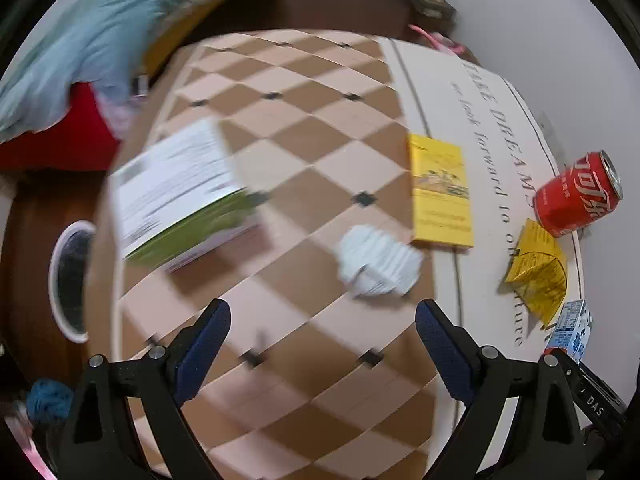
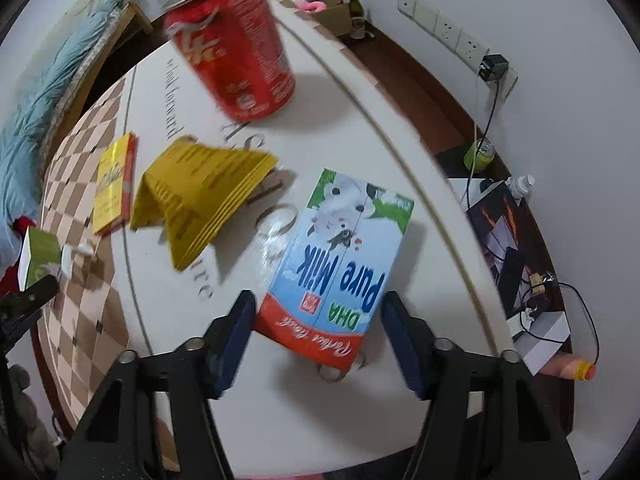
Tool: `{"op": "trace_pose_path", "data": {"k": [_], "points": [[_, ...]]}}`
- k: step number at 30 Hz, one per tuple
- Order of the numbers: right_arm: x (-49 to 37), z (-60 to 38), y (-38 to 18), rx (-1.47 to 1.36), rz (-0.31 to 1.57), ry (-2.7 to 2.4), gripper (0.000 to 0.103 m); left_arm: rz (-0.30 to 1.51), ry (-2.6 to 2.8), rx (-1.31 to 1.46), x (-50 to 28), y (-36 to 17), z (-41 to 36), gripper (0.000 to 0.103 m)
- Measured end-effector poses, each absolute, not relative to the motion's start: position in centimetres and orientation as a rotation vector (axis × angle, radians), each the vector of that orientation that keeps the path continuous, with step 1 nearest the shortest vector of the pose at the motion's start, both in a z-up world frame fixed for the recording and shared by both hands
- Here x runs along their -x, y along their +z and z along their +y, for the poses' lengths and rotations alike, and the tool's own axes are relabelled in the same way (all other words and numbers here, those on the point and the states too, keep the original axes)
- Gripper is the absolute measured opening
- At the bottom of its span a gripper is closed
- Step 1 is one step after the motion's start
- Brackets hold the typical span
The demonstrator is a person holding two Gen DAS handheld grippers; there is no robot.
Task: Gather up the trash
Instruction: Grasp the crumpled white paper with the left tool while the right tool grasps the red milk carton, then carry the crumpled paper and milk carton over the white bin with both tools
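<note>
Our left gripper (image 1: pixel 322 334) gapes empty, paper wad (image 1: pixel 378 266) at one o'clock; our right gripper (image 2: pixel 318 330) straddles the milk carton (image 2: pixel 340 264), seemingly without touching.

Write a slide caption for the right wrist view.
Open right gripper straddling a milk carton lying flat, with yellow wrapper and red can beyond.
</note>
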State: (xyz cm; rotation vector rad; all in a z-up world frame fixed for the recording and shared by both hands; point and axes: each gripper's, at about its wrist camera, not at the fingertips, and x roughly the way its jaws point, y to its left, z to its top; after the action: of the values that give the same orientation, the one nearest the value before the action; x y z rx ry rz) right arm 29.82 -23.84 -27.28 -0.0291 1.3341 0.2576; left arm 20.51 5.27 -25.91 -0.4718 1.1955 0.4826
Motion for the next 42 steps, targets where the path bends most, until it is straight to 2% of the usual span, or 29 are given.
{"op": "trace_pose_path", "data": {"k": [6,8,10,12,21,32,42], "points": [[-31.2,-24.8,-28.4,-0.114,1.321,0.204,0.075,1.232,0.435,0.416,-24.5,-27.7,5.6,0.094],[-31.2,-24.3,-28.4,-0.098,1.302,0.194,0.072,1.236,0.44,0.379,-25.3,-28.0,5.7,0.081],[-31.1,-24.0,-28.4,-0.083,1.285,0.178,0.069,1.248,0.44,0.363,-25.7,-28.4,5.8,0.06],[-30.9,-24.0,-28.3,-0.078,1.274,0.177,0.068,1.258,0.431,0.362,-25.7,-28.6,5.8,0.049],[-29.6,-24.2,-27.0,-0.063,1.243,0.209,0.066,1.215,0.425,0.35,-23.8,-27.2,4.8,0.047],[-25.2,-22.0,-21.7,0.027,1.119,0.377,0.064,1.085,0.464,0.314,-18.6,-20.6,3.7,0.047],[-20.3,-13.2,-14.9,0.114,0.986,0.631,0.06,0.92,0.531,0.357,-12.3,-13.0,7.3,0.047]]}}
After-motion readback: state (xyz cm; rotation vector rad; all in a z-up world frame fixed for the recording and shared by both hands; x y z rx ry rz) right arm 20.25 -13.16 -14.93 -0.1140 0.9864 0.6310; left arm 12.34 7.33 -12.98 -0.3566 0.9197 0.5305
